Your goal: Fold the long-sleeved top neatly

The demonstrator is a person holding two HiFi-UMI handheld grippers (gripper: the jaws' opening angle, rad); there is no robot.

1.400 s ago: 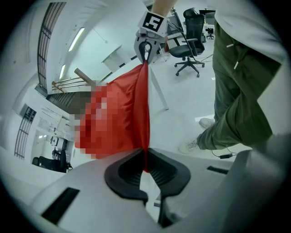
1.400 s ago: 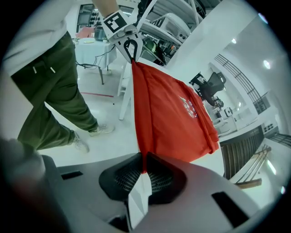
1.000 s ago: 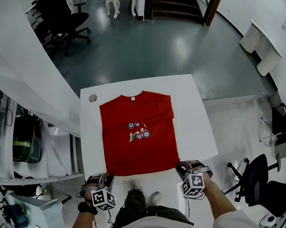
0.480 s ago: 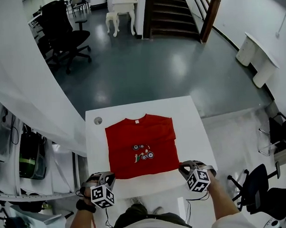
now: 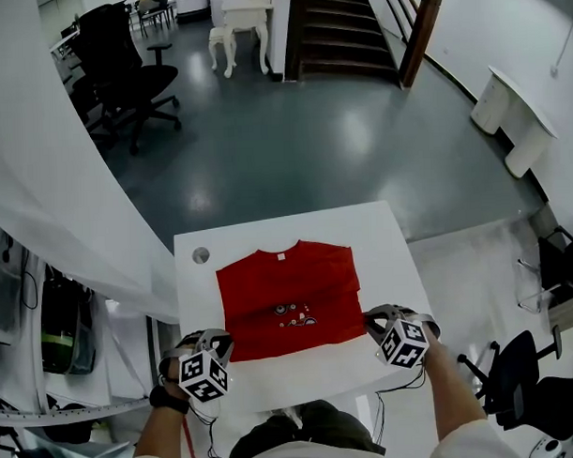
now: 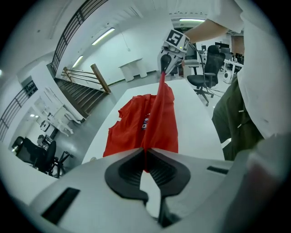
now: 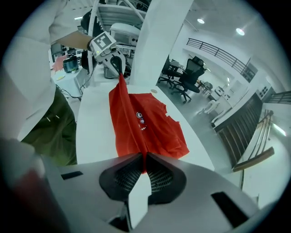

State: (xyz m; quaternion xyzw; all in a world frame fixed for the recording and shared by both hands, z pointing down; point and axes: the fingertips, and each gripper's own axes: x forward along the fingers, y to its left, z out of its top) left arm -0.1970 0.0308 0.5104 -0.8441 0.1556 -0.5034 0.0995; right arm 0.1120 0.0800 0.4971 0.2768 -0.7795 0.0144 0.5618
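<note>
Left gripper view gives me the left claw point(image 6: 145, 157) pinched almost fully together, a thin fold of the red top point(image 6: 136, 123) nipped between its dark ribbed pads point(image 6: 125, 170). Right gripper view shows the same for the right claw point(image 7: 144, 160): jaws nearly closed, with red cloth caught between them. Each claw has one near corner of the garment. The edge running from one claw to the other is drawn into a taut ridge, lifted off the counter point(image 5: 386, 248).

From the head view, I see the left claw at the near left corner of the top and the right claw at the near right corner. Beyond the raised edge, the rest of the top lies flat on the white counter, with the collar point(image 5: 280, 256) toward the far side and the printed design point(image 5: 297, 314) facing up. A small grey disc point(image 5: 201, 255) sits near the counter's far left corner, apart from the cloth.
</note>
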